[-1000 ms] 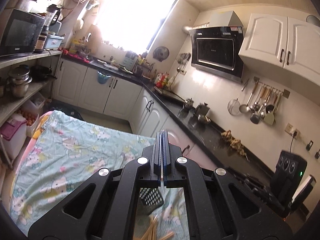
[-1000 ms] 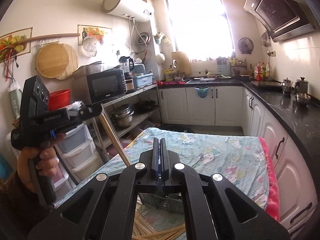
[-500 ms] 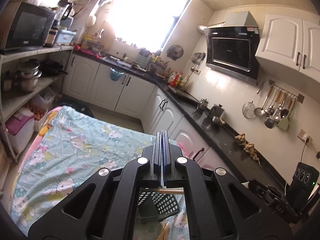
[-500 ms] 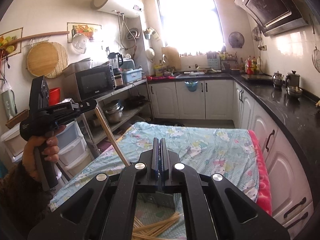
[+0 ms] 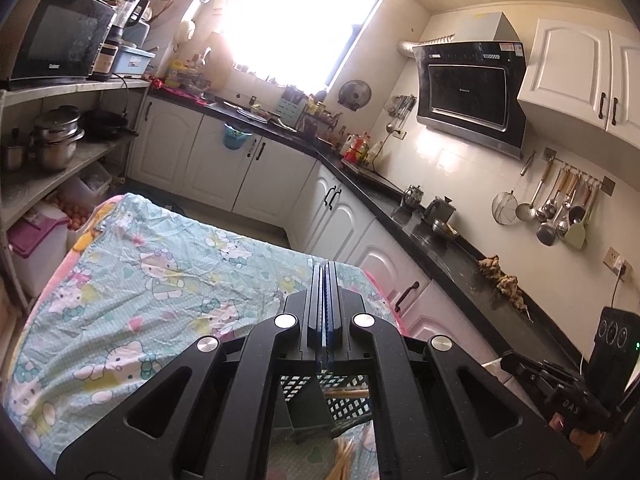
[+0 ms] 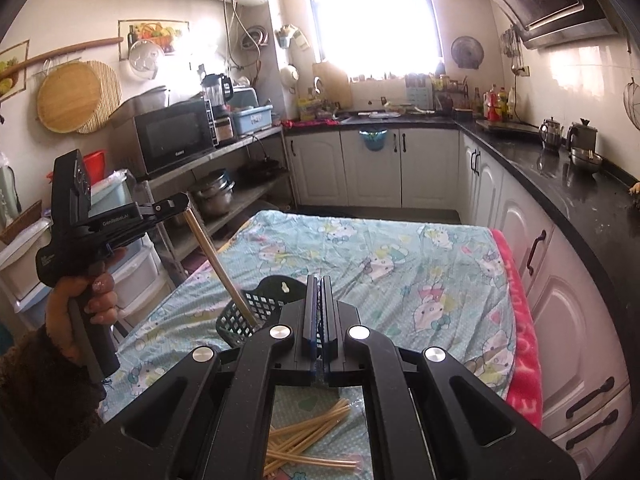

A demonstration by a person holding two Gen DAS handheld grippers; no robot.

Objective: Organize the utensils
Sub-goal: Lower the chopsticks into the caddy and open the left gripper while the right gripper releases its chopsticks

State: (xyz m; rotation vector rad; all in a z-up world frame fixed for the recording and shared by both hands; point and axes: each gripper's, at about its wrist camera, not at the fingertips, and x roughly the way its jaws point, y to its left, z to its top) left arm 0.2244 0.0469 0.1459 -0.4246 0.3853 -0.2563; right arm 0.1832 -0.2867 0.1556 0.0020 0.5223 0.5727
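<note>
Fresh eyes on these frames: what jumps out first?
The left claw, shut on a single chopstick, angles its lower end down into the black mesh basket on the cartoon-print cloth. Loose chopsticks lie heaped on the cloth under the shut, empty right claw.

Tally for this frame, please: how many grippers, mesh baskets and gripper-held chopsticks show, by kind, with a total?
Grippers: 2 (left gripper, right gripper)
Black mesh basket: 1
Held chopstick, in the left gripper: 1
Total: 4
Loose chopsticks on the cloth overlap and are partly hidden, so they are not counted.
</note>
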